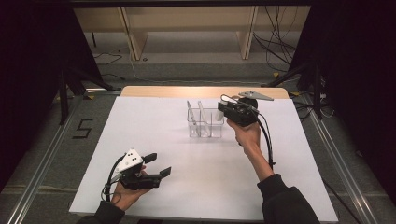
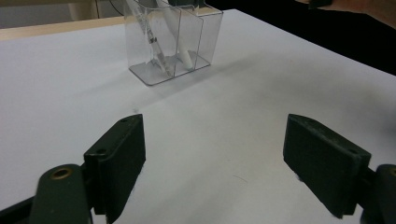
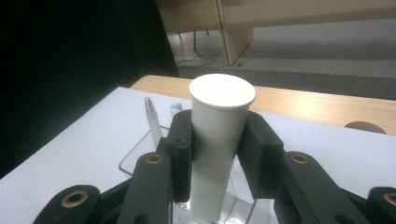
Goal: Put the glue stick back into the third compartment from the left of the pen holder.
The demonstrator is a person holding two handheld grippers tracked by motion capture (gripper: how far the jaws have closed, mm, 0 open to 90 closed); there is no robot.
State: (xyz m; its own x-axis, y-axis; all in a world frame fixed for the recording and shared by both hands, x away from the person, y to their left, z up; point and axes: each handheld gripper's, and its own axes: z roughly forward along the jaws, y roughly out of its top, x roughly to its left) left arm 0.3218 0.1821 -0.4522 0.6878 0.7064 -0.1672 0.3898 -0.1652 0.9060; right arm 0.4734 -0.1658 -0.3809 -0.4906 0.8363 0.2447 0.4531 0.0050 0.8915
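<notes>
- My right gripper (image 3: 219, 163) has its jaws clamped on a white tube (image 3: 220, 135), over the clear organiser (image 1: 206, 123).
- Left gripper (image 1: 156, 164) idles near, jaws wide and empty.
- Next, I'd judge: lower the tube into a free compartment.

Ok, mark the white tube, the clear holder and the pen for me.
white tube (image 3: 222, 116), right gripper view, upper side wall.
clear holder (image 2: 205, 39), left gripper view, right wall.
pen (image 3: 153, 123), right gripper view, upper barrel.

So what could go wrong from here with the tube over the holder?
1. The right gripper grips the white tube below its cap; if it enters tilted, it may catch a divider of the clear holder.
2. The holder is light-looking and unheld; the left gripper is open and far off, so a nudge could tip it and its pens.
</notes>
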